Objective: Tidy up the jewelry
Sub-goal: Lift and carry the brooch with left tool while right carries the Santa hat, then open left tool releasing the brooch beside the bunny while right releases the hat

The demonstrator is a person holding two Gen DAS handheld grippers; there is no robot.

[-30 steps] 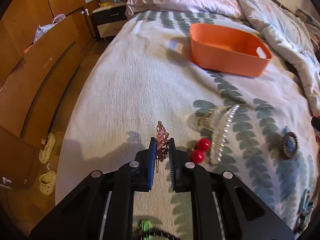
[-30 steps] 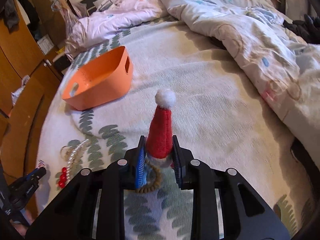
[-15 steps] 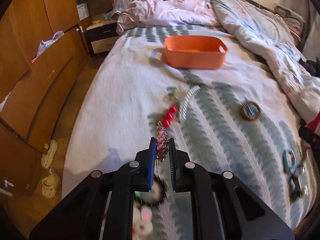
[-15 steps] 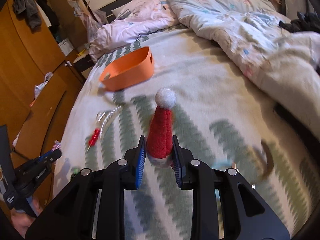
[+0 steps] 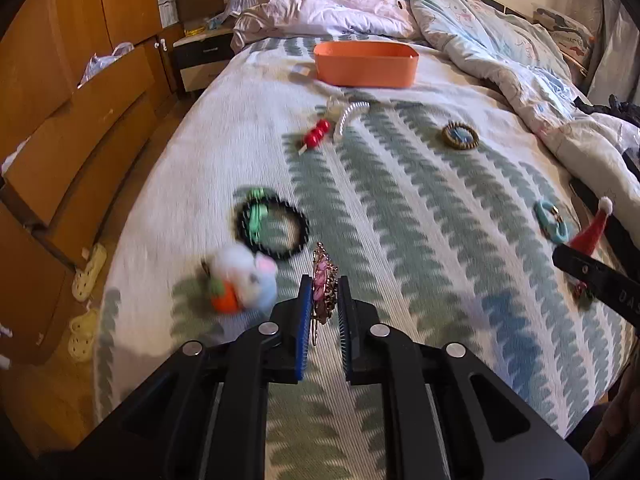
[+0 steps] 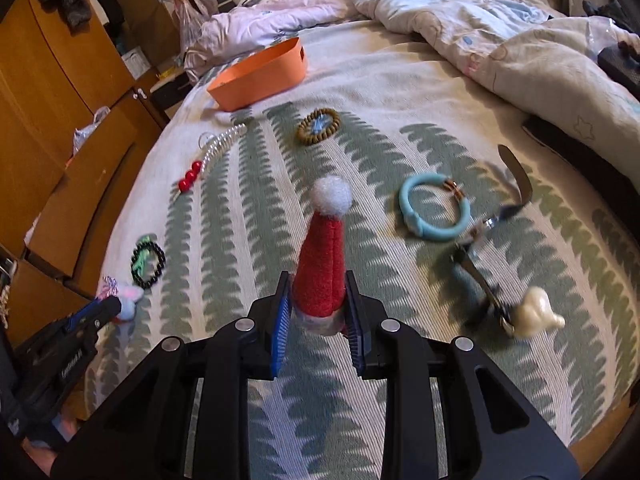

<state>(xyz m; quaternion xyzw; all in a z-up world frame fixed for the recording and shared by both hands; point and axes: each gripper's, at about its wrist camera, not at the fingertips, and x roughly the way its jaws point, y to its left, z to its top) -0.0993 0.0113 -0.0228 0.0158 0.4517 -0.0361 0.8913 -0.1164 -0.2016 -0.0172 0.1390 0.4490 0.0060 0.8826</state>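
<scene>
My left gripper [image 5: 323, 298] is shut on a pink and gold hair clip [image 5: 324, 280], held above the near left of the bed. My right gripper [image 6: 318, 300] is shut on a small red Santa-hat clip [image 6: 322, 264] with a white pompom, above the near middle of the bed. The orange basket [image 5: 366, 64] stands far up the bed and also shows in the right wrist view [image 6: 260, 74]. Loose pieces lie on the bedspread: a red bead clip [image 5: 316, 136], a pearl clip [image 5: 350, 114], a brown coil tie [image 5: 460, 136], a black bead bracelet [image 5: 272, 226].
A plush bunny clip [image 5: 244, 280] lies near my left gripper. A light blue bracelet [image 6: 434, 210], a metal clip [image 6: 476, 276] and a cream shell piece [image 6: 536, 314] lie to the right. A rumpled duvet [image 6: 500, 32] covers the far right. Wooden wardrobe [image 5: 60, 92] stands left of the bed.
Both grippers have pulled back and risen away from the basket, each still holding its clip. More of the bed and more loose pieces have come into view.
</scene>
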